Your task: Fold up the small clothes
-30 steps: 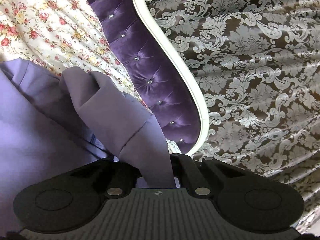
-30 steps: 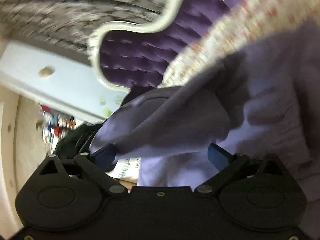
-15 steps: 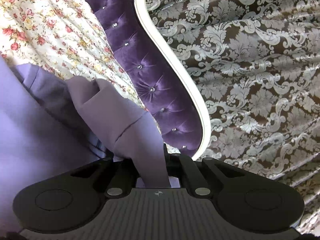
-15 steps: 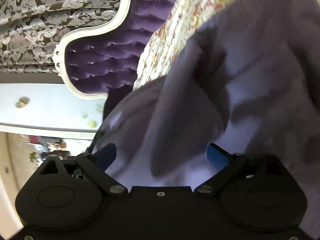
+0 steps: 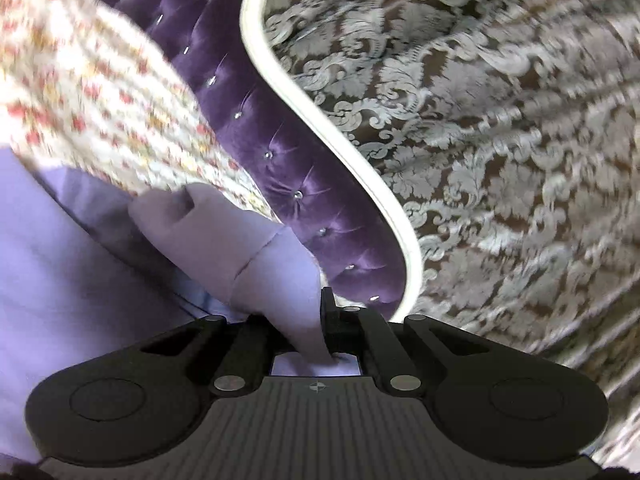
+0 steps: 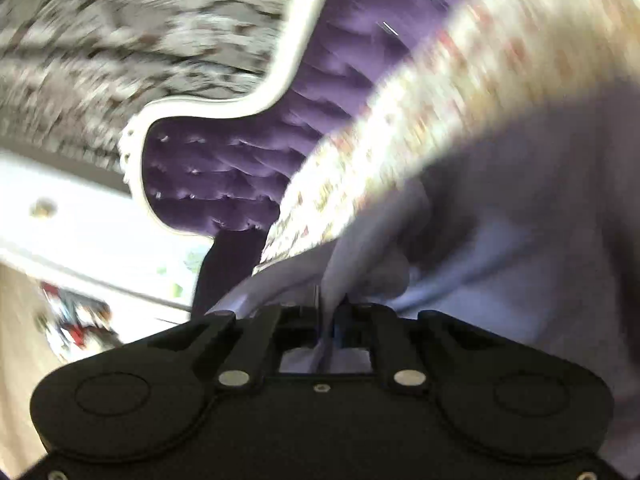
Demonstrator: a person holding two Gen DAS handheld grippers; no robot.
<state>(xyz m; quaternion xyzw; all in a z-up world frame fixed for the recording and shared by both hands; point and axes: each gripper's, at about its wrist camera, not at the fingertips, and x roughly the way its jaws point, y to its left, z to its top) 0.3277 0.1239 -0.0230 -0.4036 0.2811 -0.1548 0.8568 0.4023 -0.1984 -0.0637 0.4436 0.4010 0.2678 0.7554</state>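
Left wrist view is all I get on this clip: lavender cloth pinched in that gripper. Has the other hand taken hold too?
Observer: Yes. The right gripper is shut on a fold of the lavender garment.
Operator: Anything beyond the bed on that side?
Observer: A white panel with a small round knob, left of the purple headboard.
Operator: Is that picture sharp?
Observer: No, it is heavily motion-blurred; the floral sheet is smeared.
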